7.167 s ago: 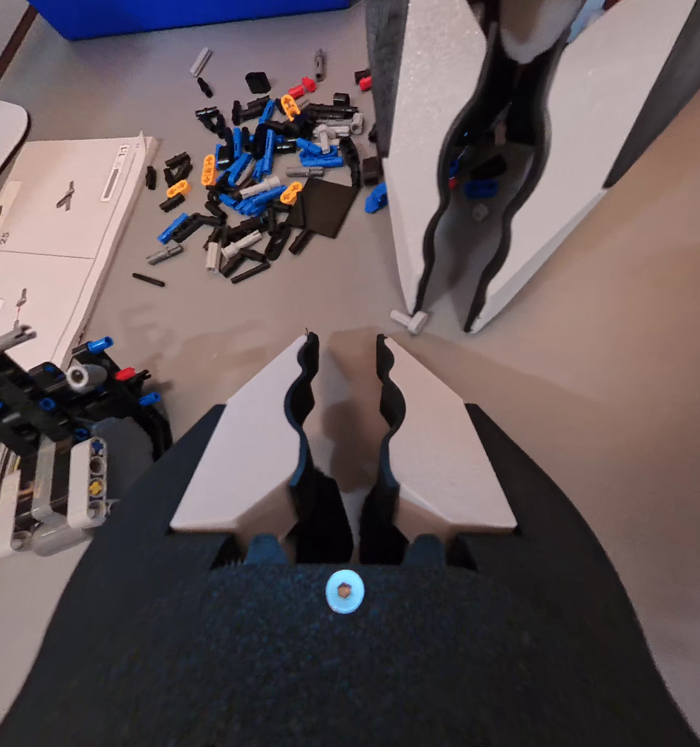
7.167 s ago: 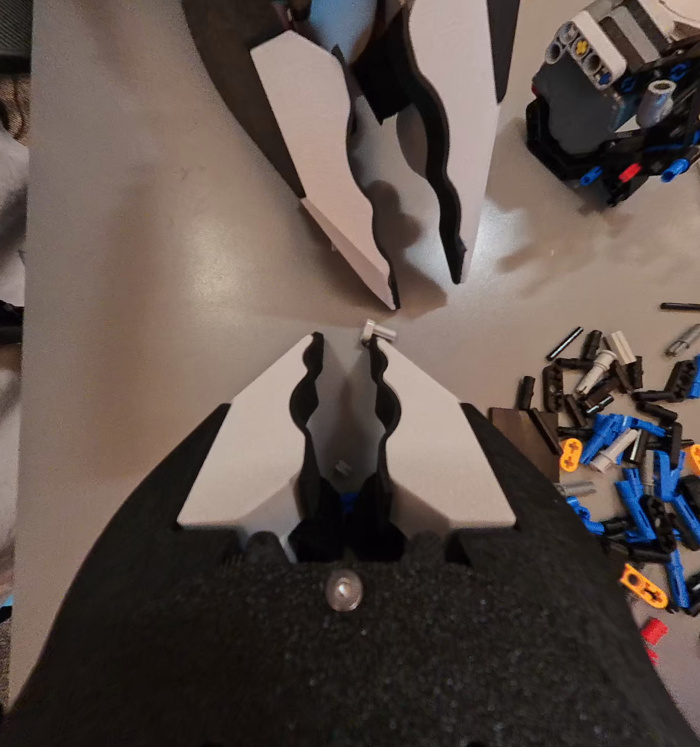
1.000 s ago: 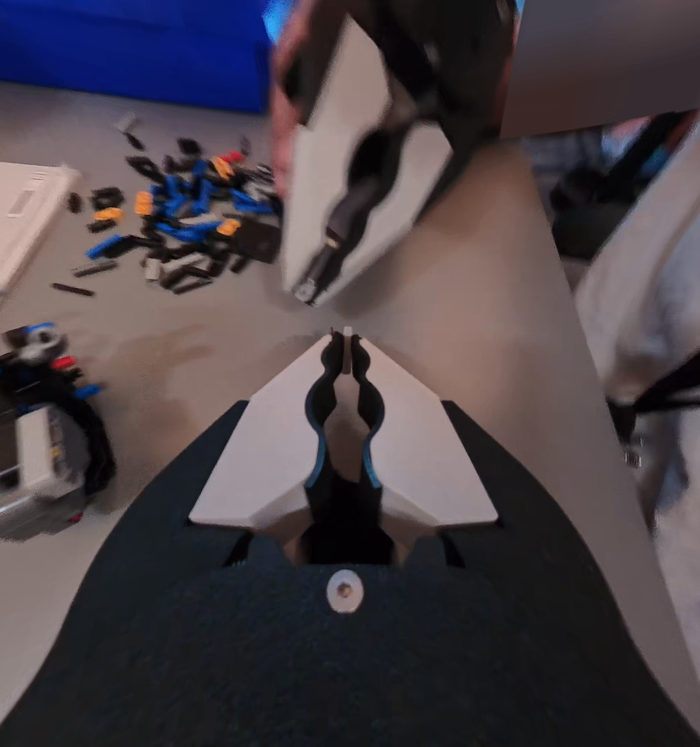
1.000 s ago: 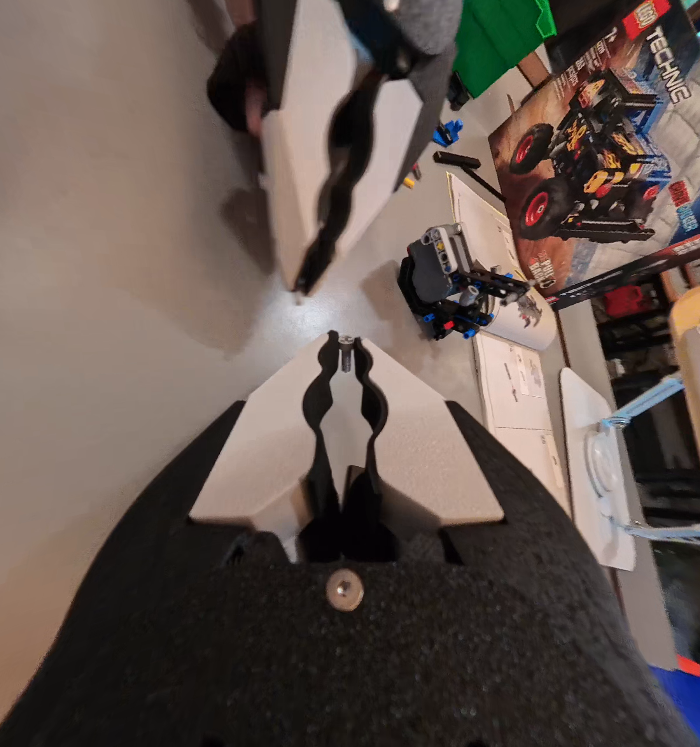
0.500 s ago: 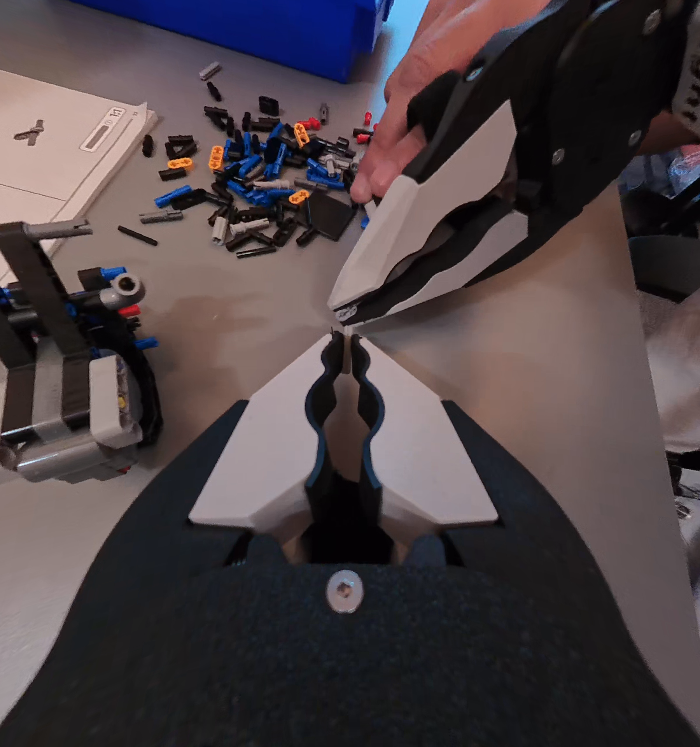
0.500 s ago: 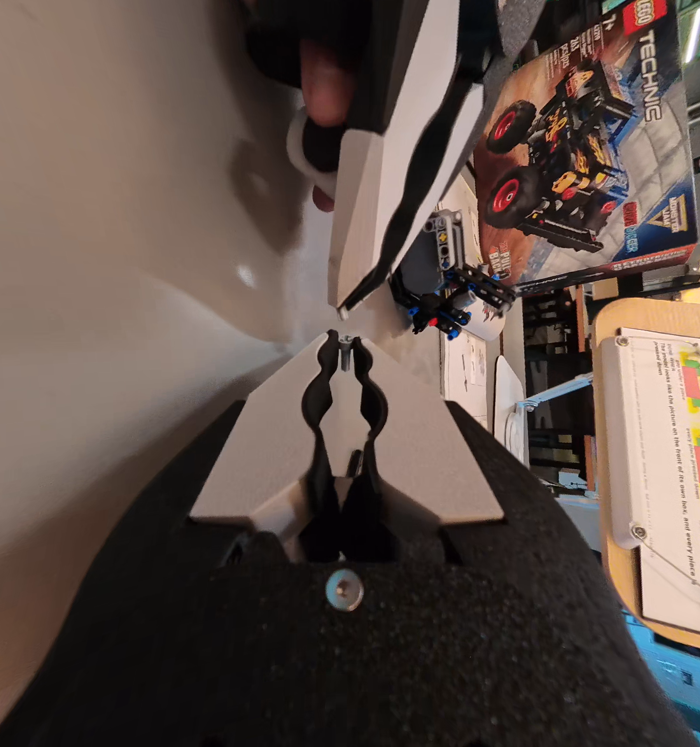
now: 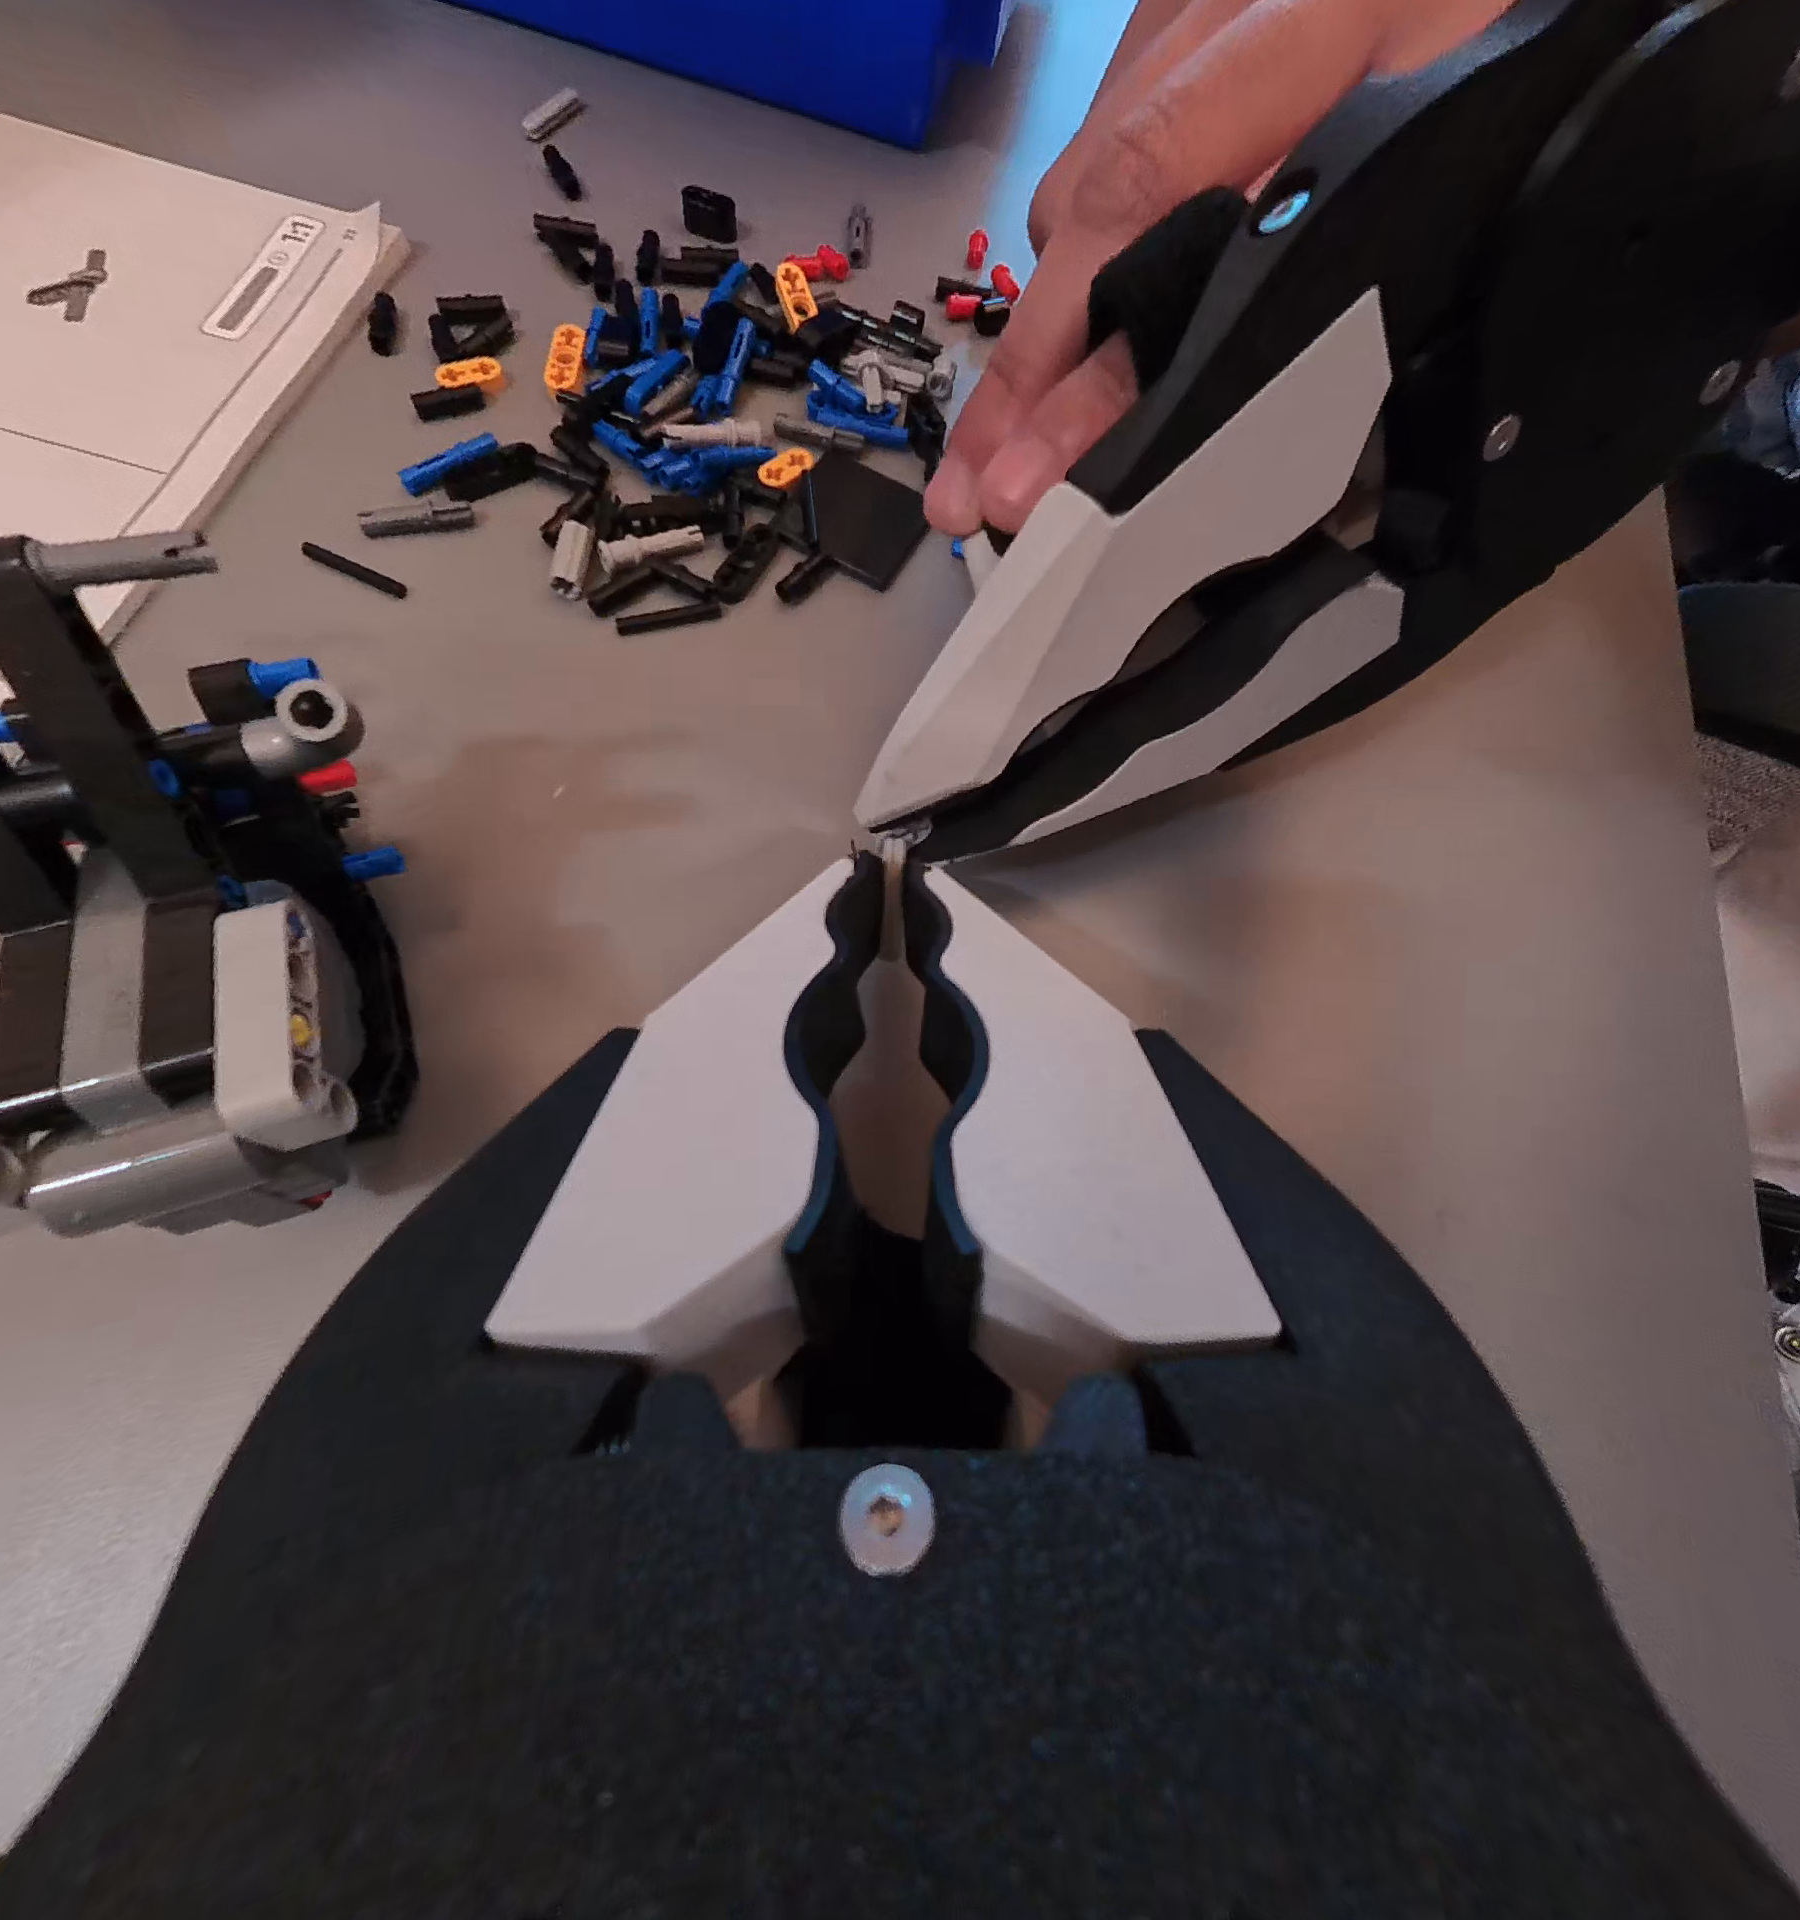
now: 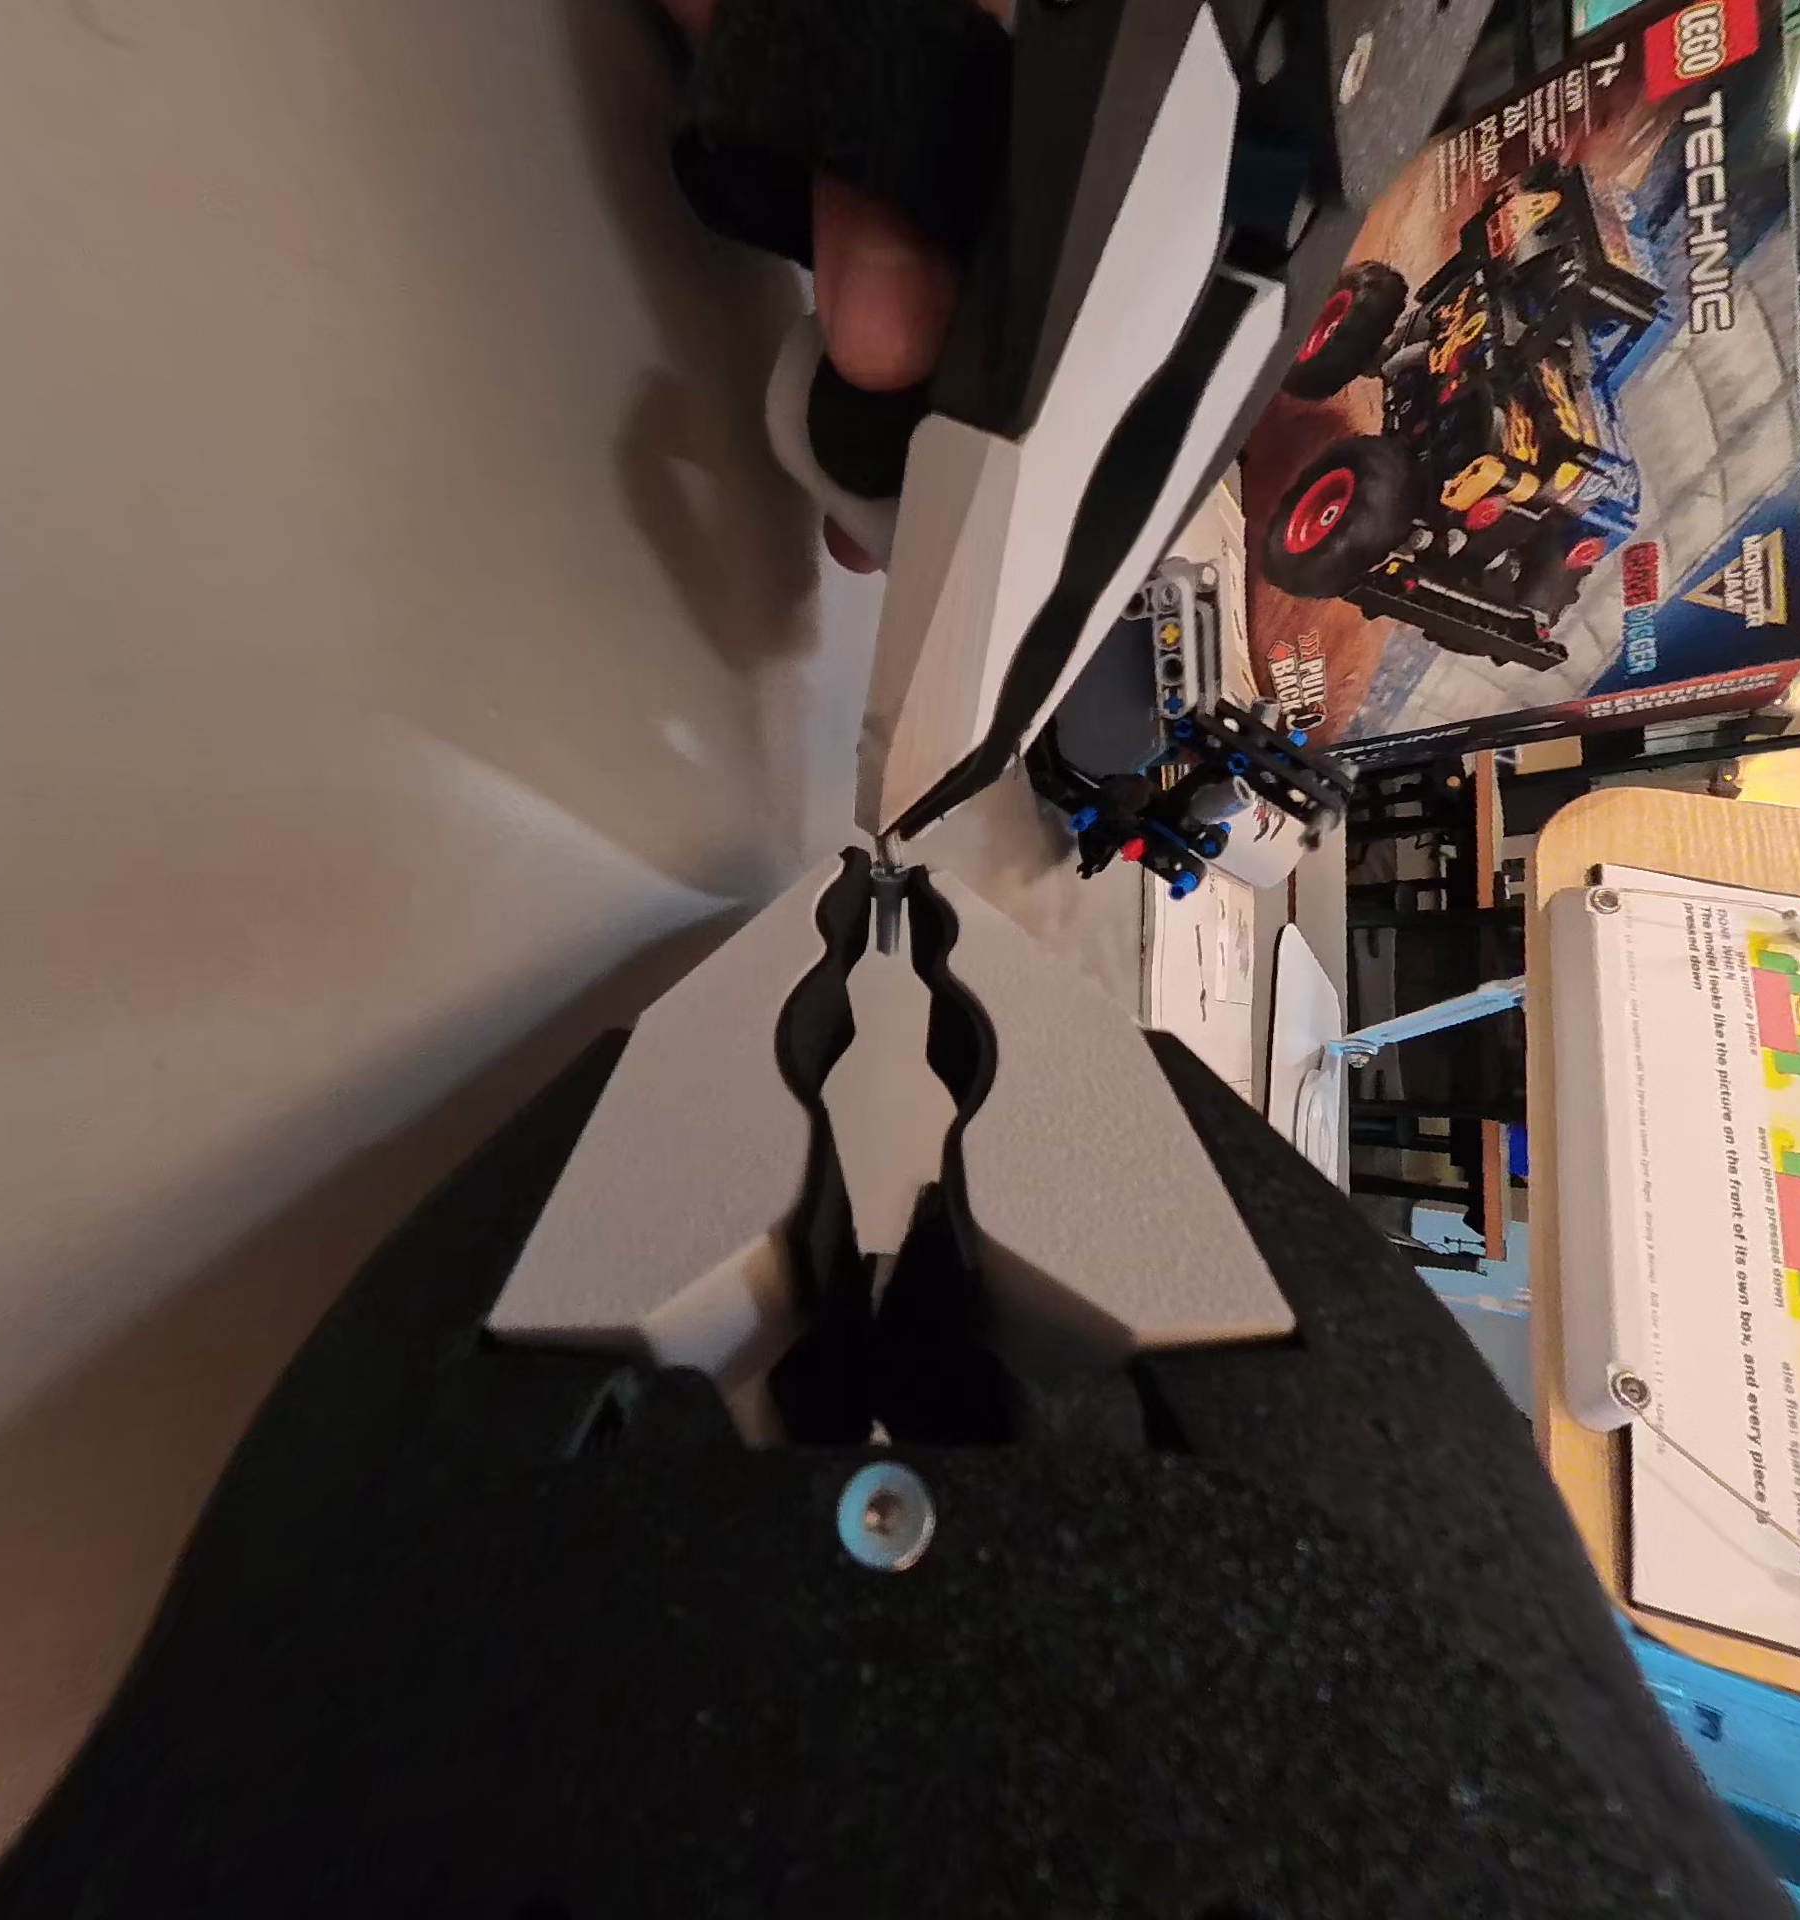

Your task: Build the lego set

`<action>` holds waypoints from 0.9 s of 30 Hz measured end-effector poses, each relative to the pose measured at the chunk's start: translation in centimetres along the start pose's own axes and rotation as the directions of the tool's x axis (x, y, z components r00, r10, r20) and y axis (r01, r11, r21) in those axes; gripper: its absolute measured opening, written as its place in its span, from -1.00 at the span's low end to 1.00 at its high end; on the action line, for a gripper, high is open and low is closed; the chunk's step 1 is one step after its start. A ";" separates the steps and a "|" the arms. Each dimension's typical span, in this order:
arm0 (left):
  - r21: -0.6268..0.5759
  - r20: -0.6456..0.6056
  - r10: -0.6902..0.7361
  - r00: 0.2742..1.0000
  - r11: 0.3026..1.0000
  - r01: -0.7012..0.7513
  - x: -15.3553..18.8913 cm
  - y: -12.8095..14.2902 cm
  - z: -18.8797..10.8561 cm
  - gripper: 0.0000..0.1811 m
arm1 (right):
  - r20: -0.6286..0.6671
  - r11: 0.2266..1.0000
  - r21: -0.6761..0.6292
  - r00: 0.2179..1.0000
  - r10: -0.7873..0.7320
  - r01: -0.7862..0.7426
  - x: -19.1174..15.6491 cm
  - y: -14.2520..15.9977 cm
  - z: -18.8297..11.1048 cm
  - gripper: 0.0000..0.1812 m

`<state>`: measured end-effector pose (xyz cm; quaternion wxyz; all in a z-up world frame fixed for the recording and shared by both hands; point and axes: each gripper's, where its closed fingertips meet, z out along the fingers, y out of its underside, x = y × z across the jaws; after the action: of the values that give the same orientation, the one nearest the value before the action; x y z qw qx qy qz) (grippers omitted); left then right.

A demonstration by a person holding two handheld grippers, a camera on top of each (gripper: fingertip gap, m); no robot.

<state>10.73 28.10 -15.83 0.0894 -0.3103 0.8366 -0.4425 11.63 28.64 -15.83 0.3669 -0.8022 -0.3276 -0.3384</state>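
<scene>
Now a small grey pin (image 8: pixel 888 920), pinched in the right gripper (image 8: pixel 888 883), has been brought tip-to-tip against the left gripper (image 7: pixel 888 883), pinching a pale peg (image 7: pixel 890 914); mating seems imminent, partial model (image 7: pixel 158 935) at nine o'clock.

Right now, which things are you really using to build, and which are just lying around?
In use:
- left gripper, fingers shut on a small pale peg
- right gripper, fingers shut on a small grey peg
- half-built model
- pile of loose pieces
- instruction booklet

Lying about:
- set box
- blue bin
- board with a coloured sheet
</scene>
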 end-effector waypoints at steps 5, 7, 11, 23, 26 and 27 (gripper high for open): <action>-0.026 0.018 -0.038 0.999 0.999 0.039 -0.2 0.3 0.4 -0.98 | -0.032 0.994 -0.065 0.995 -0.091 0.088 -0.2 0.3 0.2 -0.93; -0.030 0.038 -0.047 0.998 0.998 0.048 -0.2 0.3 0.5 -0.98 | -0.057 0.984 -0.108 0.987 -0.151 0.145 -0.2 0.4 0.2 -0.93; -0.025 0.047 -0.087 0.995 0.996 0.088 -0.2 0.3 0.5 -0.98 | -0.095 0.961 -0.165 0.966 -0.239 0.222 -0.1 0.4 0.2 -0.92; -0.013 0.189 -0.098 0.977 0.995 0.103 -1.0 0.2 0.4 -0.99 | -0.119 0.970 -0.196 0.978 -0.171 0.145 0.2 0.6 0.8 -0.92; -0.003 0.249 -0.068 0.966 0.997 0.071 -1.3 -0.1 0.2 -0.99 | -0.138 0.976 -0.196 0.982 -0.128 0.099 0.7 0.5 0.8 -0.93; 0.000 0.260 -0.074 0.963 0.997 0.076 -1.4 -0.2 0.2 -0.99 | -0.144 0.974 -0.205 0.981 -0.127 0.096 0.8 0.6 0.8 -0.92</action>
<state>11.96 28.74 -15.98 0.1799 -0.3975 0.8075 -0.3969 12.79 29.24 -15.79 0.2905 -0.7859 -0.3074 -0.4511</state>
